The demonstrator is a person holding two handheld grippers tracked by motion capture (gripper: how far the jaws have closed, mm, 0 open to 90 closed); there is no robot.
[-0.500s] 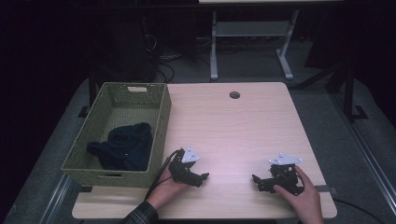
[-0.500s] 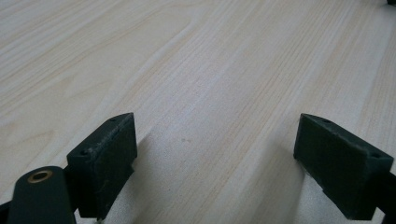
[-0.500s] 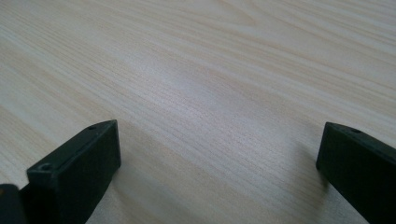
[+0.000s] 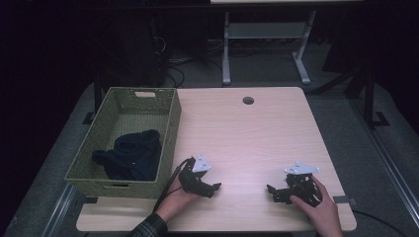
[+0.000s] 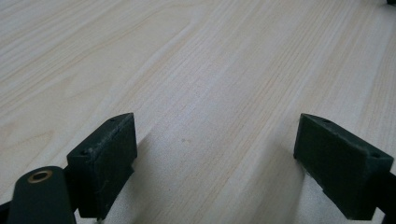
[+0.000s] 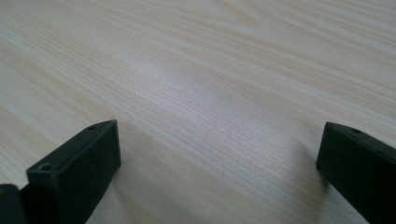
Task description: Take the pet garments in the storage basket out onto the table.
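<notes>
In the high view, the left gripper (image 4: 210,188) rests on the table (image 4: 257,133) near its front edge, just beside the front right corner of the woven basket (image 4: 170,128) that sits along the table's left edge. A dark cloth (image 4: 131,155) lies bundled inside the basket, toward its front. The right gripper (image 4: 276,191) sits near the front right corner of the table, well apart from the left one, with bare wood between them and across the whole back half up to the round cable hole (image 4: 248,100). No writing or label can be read.

In the left gripper view, its two black jaws stand wide apart over bare wood grain, with nothing between them.

In the right gripper view, the jaws are likewise spread wide above bare tabletop, holding nothing.
</notes>
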